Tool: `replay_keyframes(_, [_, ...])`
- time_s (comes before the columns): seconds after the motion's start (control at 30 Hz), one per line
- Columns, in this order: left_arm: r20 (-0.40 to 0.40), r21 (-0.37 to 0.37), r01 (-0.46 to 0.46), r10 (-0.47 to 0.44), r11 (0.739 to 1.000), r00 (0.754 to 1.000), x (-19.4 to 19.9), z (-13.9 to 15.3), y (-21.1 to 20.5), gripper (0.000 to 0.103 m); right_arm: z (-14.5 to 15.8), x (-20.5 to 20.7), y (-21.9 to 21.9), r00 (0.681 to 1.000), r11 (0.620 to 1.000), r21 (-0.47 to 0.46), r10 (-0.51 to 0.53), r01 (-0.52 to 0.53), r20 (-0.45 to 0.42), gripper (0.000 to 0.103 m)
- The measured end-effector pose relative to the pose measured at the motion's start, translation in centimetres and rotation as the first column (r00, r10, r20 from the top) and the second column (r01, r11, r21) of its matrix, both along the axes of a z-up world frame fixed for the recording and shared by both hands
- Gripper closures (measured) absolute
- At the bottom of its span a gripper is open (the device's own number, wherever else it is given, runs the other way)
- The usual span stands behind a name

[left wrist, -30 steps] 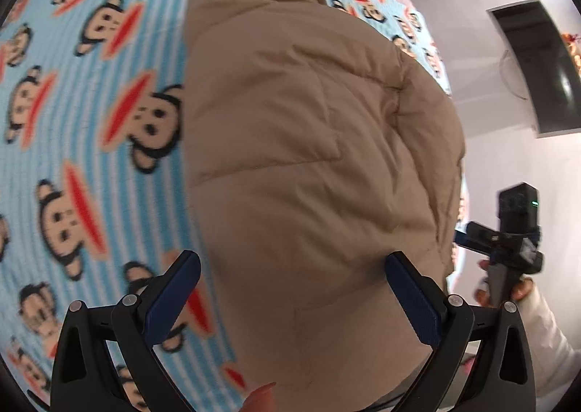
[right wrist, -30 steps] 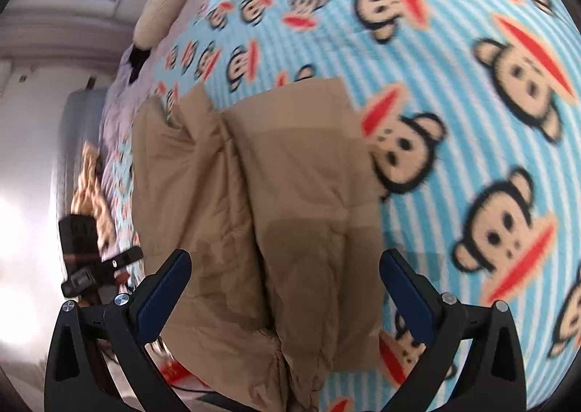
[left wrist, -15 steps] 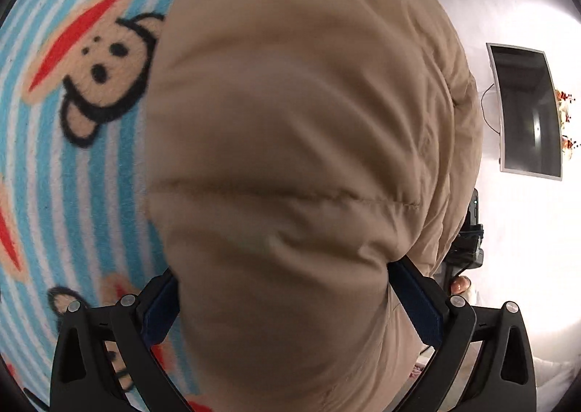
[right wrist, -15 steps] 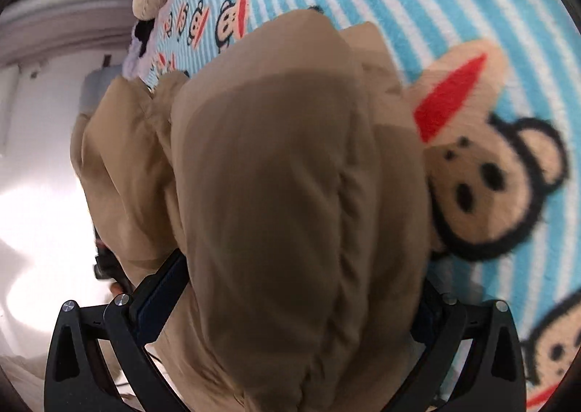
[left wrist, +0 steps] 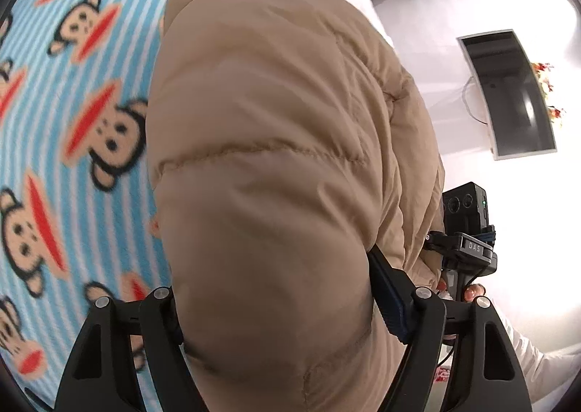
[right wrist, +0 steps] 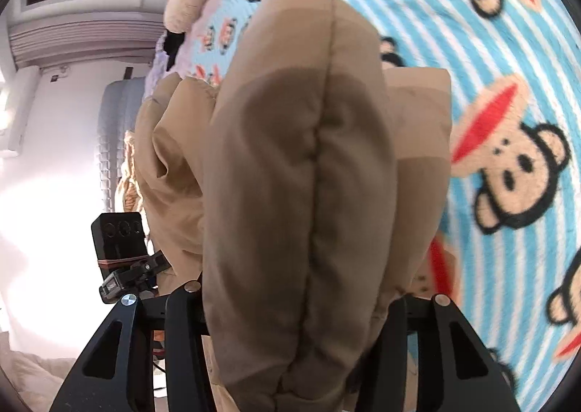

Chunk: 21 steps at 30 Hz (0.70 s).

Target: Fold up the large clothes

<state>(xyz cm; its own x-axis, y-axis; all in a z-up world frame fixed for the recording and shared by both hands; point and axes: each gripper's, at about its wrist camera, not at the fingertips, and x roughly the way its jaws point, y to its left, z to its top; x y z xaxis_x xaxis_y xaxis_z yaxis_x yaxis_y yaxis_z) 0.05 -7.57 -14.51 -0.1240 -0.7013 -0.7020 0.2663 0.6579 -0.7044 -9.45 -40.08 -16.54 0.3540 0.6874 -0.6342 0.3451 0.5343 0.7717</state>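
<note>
Two grippers are biting into one tan puffer jacket, which is lying along the edge of a bed covered by a blue striped monkey blanket; the left gripper is closing its jaws on a fat quilted roll at the near end, the padding bulging out between and over them; the right gripper is closing likewise on a thick bunch with a deep crease down the middle, its pads buried in the cloth; to my eye both are already pressing on the fabric and still squeezing down as the filling gives

Judging by the swollen panels and soft seams, the jacket is light but bulky and springy; it is likely going to push back against any fold and puff open again; the shell looks smooth, so a shallow pinch could be slipping off; taking hold deep, across a stitched seam or at the hem where layers are stacking, seems the safer place; nothing here is fragile
</note>
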Motion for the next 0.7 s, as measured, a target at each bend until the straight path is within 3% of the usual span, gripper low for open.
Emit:
replay_keyframes(0.27, [0.086,-0.002,-0.006,0.007,1.0,0.996,6.0,2.7,8.6,0.024,3.2,3.6,8.0,0.996,0.999,-0.016,-0.027,0.028,0.081,0.051])
replay_keyframes(0.47, [0.17,0.075,-0.104,0.09,0.992,0.981,11.8,4.2,18.4,0.024,1.8,11.8,17.5,0.992,0.999,0.019,0.038,-0.04,0.116,0.051])
replay_keyframes(0.57, [0.184,0.112,-0.167,0.144,0.98,0.972,14.8,2.9,22.6,0.024,0.5,15.7,22.1,0.99,0.997,0.03,0.072,-0.076,0.123,0.051])
replay_keyframes(0.7, [0.184,0.194,-0.25,0.215,0.949,0.959,18.8,-1.6,28.0,0.02,-2.5,20.4,26.8,0.991,0.995,0.015,0.097,-0.099,0.091,0.051])
